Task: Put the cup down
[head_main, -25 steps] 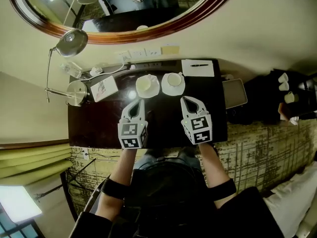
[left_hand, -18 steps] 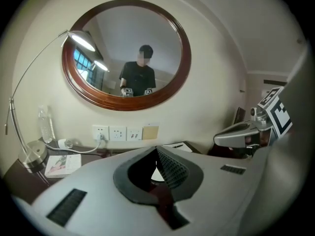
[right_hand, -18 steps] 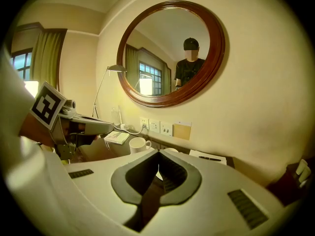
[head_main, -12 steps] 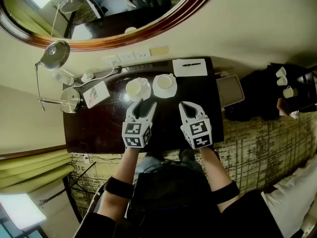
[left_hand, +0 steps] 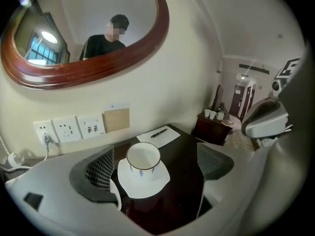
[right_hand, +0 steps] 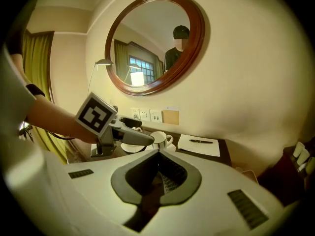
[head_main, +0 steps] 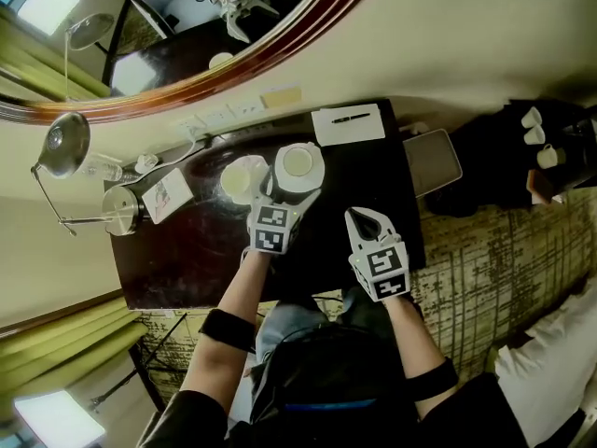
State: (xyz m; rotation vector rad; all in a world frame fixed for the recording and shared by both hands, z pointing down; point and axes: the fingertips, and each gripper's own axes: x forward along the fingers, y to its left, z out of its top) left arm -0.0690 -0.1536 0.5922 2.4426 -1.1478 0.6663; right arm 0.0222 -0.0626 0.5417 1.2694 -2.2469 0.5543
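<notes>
Dark desk (head_main: pixel 364 171) below the mirror (left_hand: pixel 83 28): your white cup (left_hand: pixel 143 160), dark-rimmed with little blue marks, sits on its saucer (left_hand: pixel 147 184) between the jaws of your left gripper (left_hand: pixel 156 150), which have just been opening and are clear of it. Right gripper (right_hand: pixel 158 154) is closed, empty.

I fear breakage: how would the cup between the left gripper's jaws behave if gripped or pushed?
The cup looks like glazed ceramic: probably stiff, smooth enough to slip, and breakable. It stands on a saucer, so a push may slide or tip it.
</notes>
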